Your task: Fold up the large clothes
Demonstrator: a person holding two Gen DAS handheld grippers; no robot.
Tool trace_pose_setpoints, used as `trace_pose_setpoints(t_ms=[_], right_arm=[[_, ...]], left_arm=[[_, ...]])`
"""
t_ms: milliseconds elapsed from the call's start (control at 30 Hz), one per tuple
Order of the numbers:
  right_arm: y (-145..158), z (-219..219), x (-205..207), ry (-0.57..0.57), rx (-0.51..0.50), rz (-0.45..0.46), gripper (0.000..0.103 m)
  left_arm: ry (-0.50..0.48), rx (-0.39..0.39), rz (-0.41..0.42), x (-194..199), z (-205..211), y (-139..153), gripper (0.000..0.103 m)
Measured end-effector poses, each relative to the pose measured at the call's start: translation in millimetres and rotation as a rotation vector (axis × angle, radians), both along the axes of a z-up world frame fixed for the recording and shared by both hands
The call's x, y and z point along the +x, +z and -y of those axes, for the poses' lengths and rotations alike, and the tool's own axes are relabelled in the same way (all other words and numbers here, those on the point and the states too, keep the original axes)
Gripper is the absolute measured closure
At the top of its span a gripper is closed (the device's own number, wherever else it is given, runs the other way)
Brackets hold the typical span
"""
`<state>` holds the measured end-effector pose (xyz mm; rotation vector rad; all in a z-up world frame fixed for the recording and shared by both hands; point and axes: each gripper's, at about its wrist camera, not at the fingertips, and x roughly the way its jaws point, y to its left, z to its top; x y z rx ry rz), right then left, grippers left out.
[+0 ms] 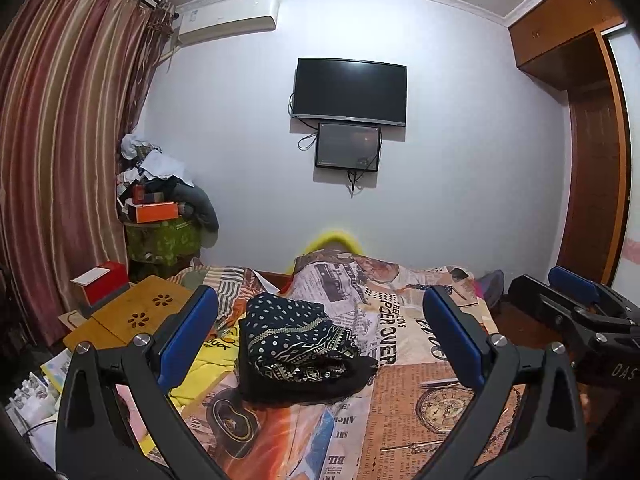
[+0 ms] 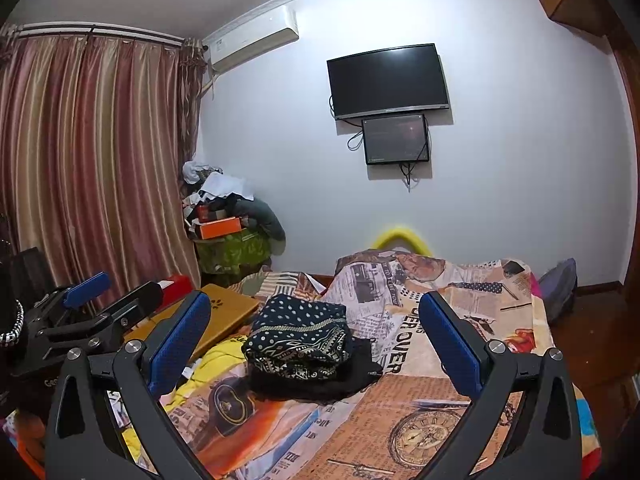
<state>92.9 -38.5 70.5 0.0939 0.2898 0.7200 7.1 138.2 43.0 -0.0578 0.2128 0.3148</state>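
Observation:
A folded dark garment with white dots and a patterned border (image 1: 298, 346) lies in a stack on the bed (image 1: 420, 400); it also shows in the right wrist view (image 2: 302, 340). A black piece lies under it. My left gripper (image 1: 320, 320) is open and empty, held above the bed short of the stack. My right gripper (image 2: 316, 320) is open and empty, also short of the stack. The right gripper shows at the right edge of the left wrist view (image 1: 560, 300). The left gripper shows at the left of the right wrist view (image 2: 100, 296).
The bed has a newspaper-print cover. A yellow cloth (image 1: 204, 376) lies left of the stack. A wooden lap table (image 1: 132, 316) and a red box (image 1: 106, 282) sit at the bed's left. A cluttered pile (image 1: 160, 208) stands in the corner. A wardrobe (image 1: 596, 160) stands at the right.

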Motion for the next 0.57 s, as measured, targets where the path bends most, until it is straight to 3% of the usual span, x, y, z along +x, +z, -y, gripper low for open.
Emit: trace_pose_setpoints(t_ms=[567], right_arm=[[-0.7,-2.9,1.8,0.003,-0.011,-0.010,0.000]], left_arm=[[0.005,-0.012,-0.012,1.9,-0.8,-5.5,0.000]])
